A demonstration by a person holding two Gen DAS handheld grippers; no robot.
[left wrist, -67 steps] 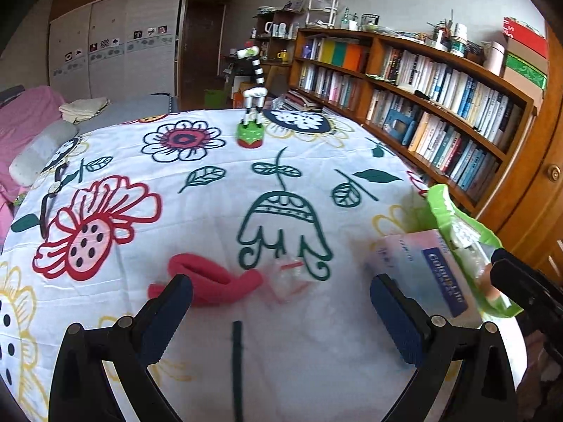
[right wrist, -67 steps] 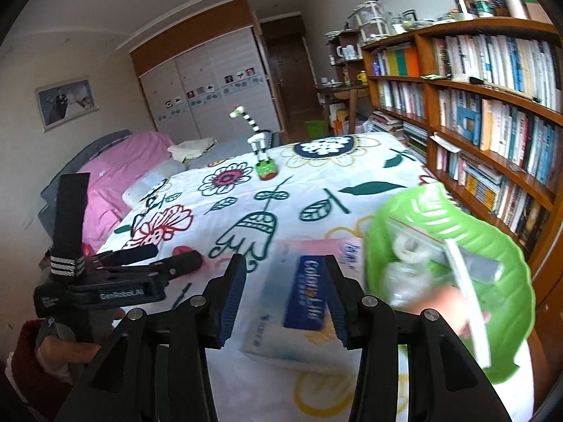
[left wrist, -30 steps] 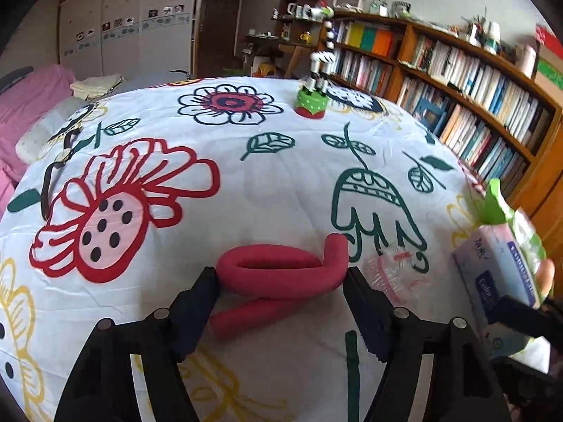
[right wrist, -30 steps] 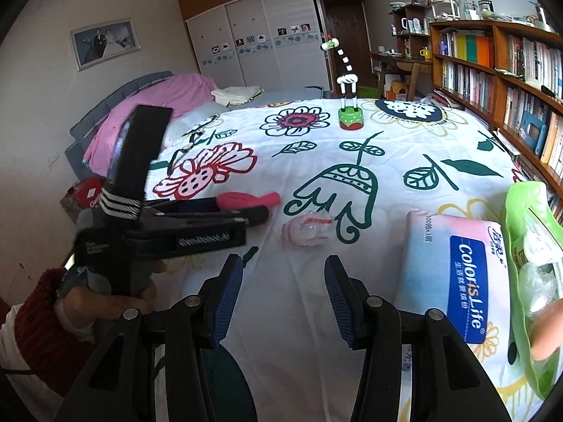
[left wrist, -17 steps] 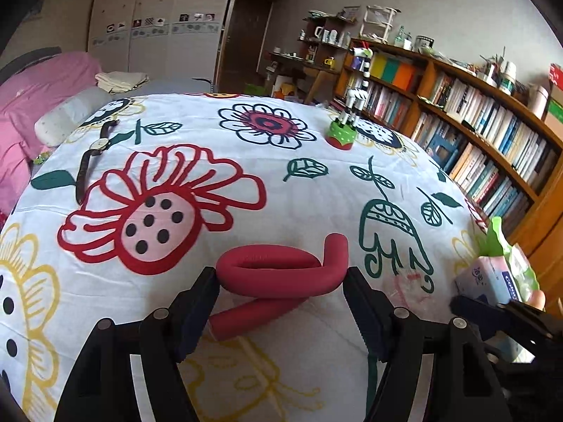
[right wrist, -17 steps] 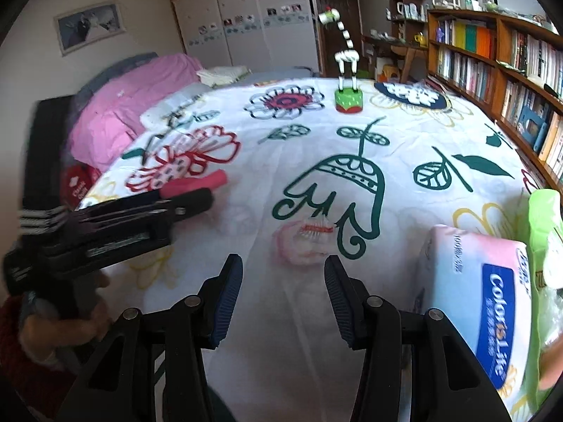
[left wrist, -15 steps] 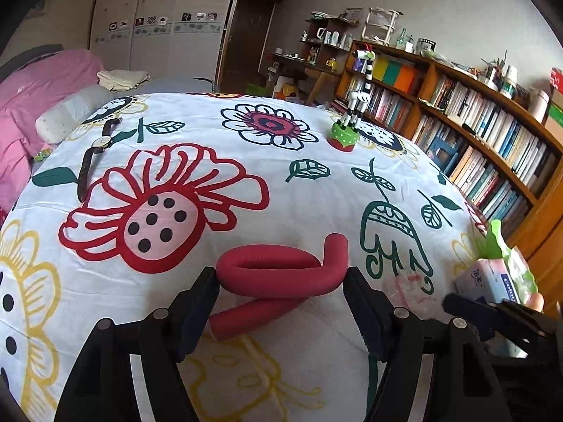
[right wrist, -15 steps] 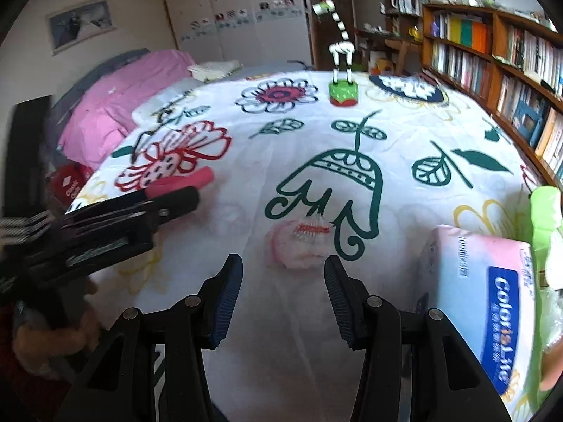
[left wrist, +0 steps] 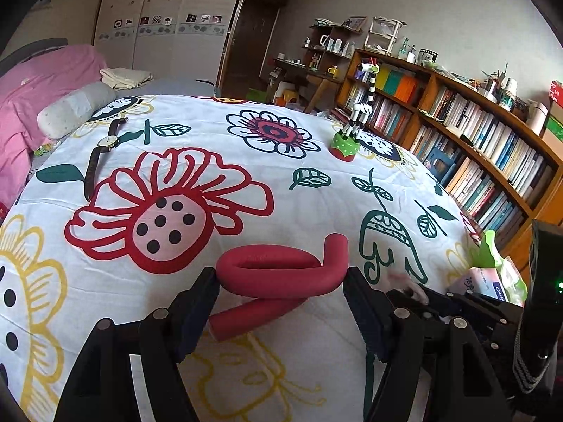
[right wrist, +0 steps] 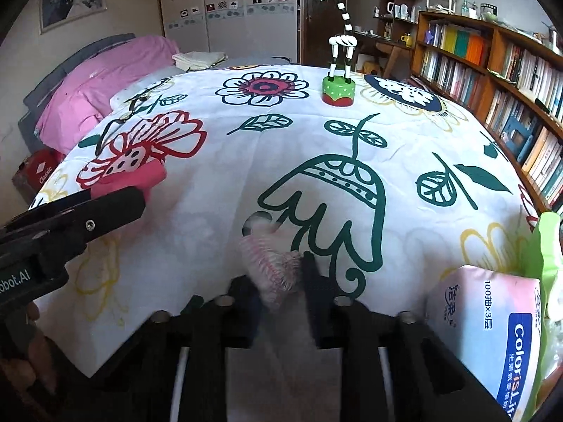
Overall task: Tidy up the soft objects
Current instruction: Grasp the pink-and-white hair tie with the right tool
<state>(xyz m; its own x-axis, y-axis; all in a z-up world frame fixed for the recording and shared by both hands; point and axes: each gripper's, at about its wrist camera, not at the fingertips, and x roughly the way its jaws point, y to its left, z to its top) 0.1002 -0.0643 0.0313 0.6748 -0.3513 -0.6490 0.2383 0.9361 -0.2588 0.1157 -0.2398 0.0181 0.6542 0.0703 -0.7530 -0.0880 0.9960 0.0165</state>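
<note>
Left gripper [left wrist: 279,304] pinches a bent red foam tube [left wrist: 281,276] between both pads, above the flowered bedspread [left wrist: 211,176] and nearer the camera than the giraffe toy [left wrist: 352,130]. Right gripper [right wrist: 279,283], jaws closing, has a crumpled pink-and-white plastic wrapper [right wrist: 271,263] between its fingers, in front of the giraffe toy and left of the tissue pack [right wrist: 492,327] and green bag [right wrist: 549,246].
</note>
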